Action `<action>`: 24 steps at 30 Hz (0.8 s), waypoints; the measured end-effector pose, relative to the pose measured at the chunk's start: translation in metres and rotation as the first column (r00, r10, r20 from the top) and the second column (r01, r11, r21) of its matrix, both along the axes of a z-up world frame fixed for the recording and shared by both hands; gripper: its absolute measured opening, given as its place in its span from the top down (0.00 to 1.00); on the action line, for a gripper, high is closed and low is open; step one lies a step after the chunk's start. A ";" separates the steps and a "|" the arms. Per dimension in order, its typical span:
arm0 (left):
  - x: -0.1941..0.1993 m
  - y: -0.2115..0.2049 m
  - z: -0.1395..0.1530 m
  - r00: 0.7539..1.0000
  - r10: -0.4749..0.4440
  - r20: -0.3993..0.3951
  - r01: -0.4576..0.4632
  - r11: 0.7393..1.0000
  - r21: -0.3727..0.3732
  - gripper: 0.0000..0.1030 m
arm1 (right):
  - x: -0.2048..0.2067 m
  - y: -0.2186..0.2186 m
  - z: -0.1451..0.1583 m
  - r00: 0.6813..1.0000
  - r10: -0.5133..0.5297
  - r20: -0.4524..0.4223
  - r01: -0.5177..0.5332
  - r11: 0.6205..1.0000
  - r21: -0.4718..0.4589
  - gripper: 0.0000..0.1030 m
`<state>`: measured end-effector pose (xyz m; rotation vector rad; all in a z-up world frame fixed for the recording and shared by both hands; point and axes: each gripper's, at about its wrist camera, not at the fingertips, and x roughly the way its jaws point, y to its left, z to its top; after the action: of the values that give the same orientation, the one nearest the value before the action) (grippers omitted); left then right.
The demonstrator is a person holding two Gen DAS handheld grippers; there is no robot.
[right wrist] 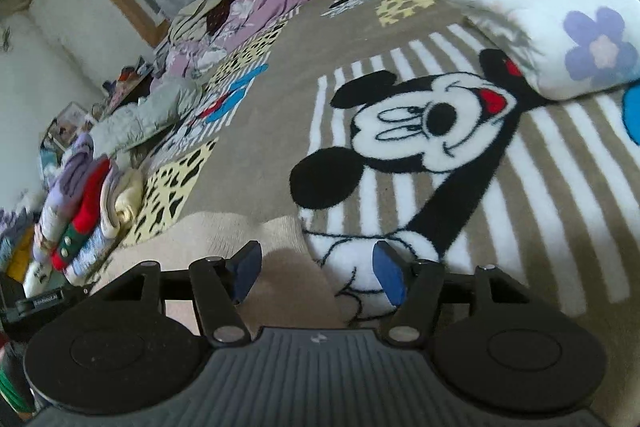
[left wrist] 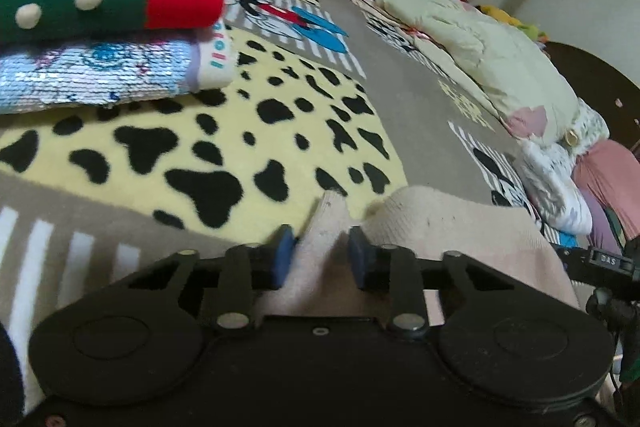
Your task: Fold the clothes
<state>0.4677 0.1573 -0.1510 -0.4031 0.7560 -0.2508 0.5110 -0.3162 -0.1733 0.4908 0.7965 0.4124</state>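
The left matte-black plastic two-finger gripper (left wrist: 322,253) has blue rubber fingertip pads (left wrist: 283,255), silver pivot pins and two round embossed discs. The right matte-black two-finger gripper (right wrist: 316,273) matches, with a ribbed grey central panel bearing a small white mark.

Black bar (left wrist: 608,261): perhaps "DAS"; other print illegible.

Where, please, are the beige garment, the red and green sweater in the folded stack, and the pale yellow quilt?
beige garment (left wrist: 460,227): left wrist view, its upper surface.
red and green sweater (left wrist: 108,1): left wrist view, its folded front edge.
pale yellow quilt (left wrist: 492,55): left wrist view, its top.
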 end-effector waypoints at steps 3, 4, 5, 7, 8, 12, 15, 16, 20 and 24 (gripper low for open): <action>-0.002 -0.002 0.002 1.000 -0.006 0.016 0.006 1.000 0.014 0.91 | 0.000 0.006 -0.001 0.999 0.032 0.012 -0.032 0.999 -0.011 0.56; -0.003 -0.002 0.003 1.000 -0.004 0.023 0.003 1.000 0.018 0.94 | 0.000 0.008 -0.002 0.998 0.054 0.012 -0.054 0.998 -0.014 0.65; -0.004 -0.002 0.004 1.000 -0.002 0.030 0.001 1.000 0.023 0.95 | -0.001 0.011 -0.004 0.997 0.074 0.012 -0.074 0.997 -0.018 0.79; -0.006 -0.002 0.006 0.999 0.002 0.045 -0.003 0.999 0.032 0.95 | -0.003 0.013 -0.003 0.996 0.085 0.025 -0.084 0.996 -0.038 0.85; -0.009 -0.003 0.014 0.997 0.014 0.073 -0.018 0.998 0.055 0.96 | -0.005 0.013 0.000 0.996 0.082 0.040 -0.080 0.995 -0.052 0.89; -0.017 -0.008 0.040 0.981 0.056 0.188 -0.086 0.984 0.155 0.96 | -0.016 0.008 0.026 0.986 0.041 0.162 -0.017 0.989 -0.149 0.91; -0.007 -0.020 0.016 0.991 0.060 0.122 -0.094 0.951 0.293 0.96 | -0.025 0.005 0.046 0.967 0.018 0.255 0.038 0.976 -0.215 0.91; -0.002 -0.021 0.002 0.995 0.069 0.079 -0.090 0.946 0.310 0.93 | -0.026 0.006 0.050 0.961 0.014 0.276 0.057 0.968 -0.245 0.92; -0.006 -0.018 0.015 0.986 0.097 0.138 -0.139 0.931 0.337 0.60 | -0.009 0.029 0.006 0.985 0.021 0.173 0.059 0.896 -0.440 0.92; -0.005 -0.012 0.016 0.984 0.116 0.134 -0.151 0.945 0.291 0.59 | -0.015 0.030 0.031 0.968 -0.018 0.249 0.135 0.876 -0.463 0.89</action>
<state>0.4624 0.1456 -0.1350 -0.1486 0.6379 -0.0285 0.4960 -0.2866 -0.1422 0.0060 0.6135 0.1813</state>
